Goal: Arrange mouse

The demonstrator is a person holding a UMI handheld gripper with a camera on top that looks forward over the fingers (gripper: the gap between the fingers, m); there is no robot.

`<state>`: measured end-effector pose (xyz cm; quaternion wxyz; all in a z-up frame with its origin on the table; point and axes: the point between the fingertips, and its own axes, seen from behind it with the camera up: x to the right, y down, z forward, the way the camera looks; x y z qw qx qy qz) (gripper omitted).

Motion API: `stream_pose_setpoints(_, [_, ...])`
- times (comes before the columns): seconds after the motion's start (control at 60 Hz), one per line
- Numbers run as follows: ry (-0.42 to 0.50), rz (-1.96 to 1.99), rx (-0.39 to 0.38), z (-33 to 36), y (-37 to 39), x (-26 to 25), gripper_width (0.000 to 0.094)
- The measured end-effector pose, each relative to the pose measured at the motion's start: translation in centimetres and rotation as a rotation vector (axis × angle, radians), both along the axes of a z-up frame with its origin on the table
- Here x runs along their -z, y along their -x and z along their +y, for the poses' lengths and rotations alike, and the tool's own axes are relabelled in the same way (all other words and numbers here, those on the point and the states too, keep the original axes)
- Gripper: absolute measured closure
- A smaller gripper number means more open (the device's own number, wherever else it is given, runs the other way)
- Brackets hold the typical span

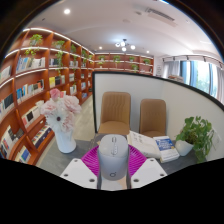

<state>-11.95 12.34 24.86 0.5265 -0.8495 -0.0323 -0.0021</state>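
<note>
A pale grey computer mouse [113,156] sits between my gripper's two fingers, its nose pointing away from me. Both magenta pads [95,159] press against its sides, so my gripper [113,168] is shut on the mouse. The mouse is held up above a white desk [150,148]; its rear end is hidden between the white finger bodies.
A white vase of pink flowers [62,118] stands to the left on the desk. Books [158,145] and a green potted plant [193,135] lie to the right. Two brown chairs [115,112] stand beyond the desk, with bookshelves [35,80] along the left wall.
</note>
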Motion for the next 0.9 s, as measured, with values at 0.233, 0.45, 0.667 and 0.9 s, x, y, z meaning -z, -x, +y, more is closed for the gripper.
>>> stream_pose_setpoints(0.233, [0.26, 0.031, 0.046, -1.5, -6.8, 15.5, 0.0605])
stream_pose_setpoints(0.45, [0.413, 0.012, 0.015, -3.6, -6.5, 25.8, 0.0603])
stream_pose_setpoints(0.667, [0.359, 0.04, 0.036, -3.5, -6.0, 26.2, 0.0557])
stream_pose_setpoints(0.9, [0.402, 0.005, 0.042, -3.7, -6.6, 26.0, 0.0304])
